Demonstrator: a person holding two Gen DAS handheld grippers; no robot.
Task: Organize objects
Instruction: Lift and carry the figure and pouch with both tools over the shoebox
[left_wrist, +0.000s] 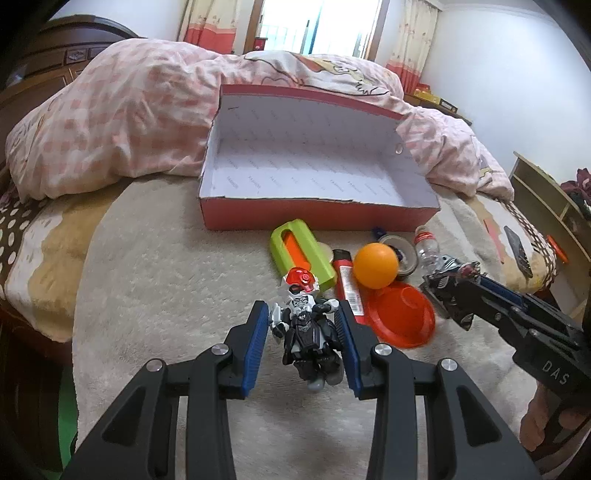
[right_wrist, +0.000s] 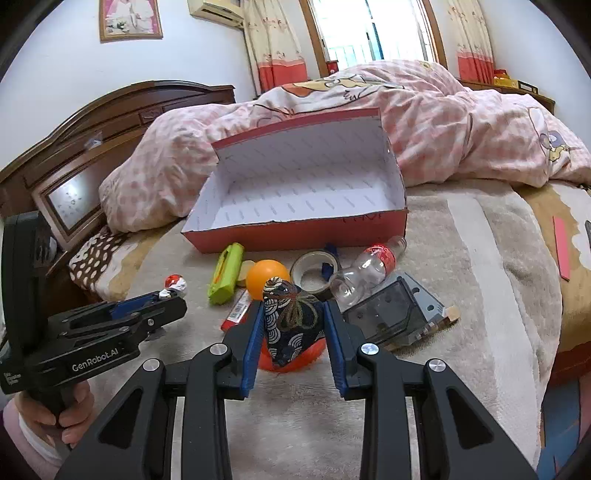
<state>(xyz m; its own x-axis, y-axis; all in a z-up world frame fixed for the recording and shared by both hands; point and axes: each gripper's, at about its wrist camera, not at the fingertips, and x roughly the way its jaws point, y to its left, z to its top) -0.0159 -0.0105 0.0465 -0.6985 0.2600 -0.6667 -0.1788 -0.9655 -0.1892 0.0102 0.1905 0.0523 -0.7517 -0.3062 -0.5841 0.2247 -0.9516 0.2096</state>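
We grip toy figure (left_wrist: 308, 332) left, patterned pouch (right_wrist: 291, 325) right; red box (left_wrist: 317, 216) lies straight ahead, beyond clutter

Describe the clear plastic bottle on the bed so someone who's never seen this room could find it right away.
Start at the open red cardboard box on the bed's beige blanket. In the clutter before its front wall, look toward the box's right corner: the empty plastic bottle lies on its side beside a roll of tape. It is the only see-through, crumpled item, with a red label.

Red-helmeted black-and-white toy figure (left_wrist: 308, 332), navy wave-patterned pouch (right_wrist: 293, 325) — orange ball (left_wrist: 376, 266), red box (left_wrist: 317, 218), pink-checked quilt (left_wrist: 122, 125).
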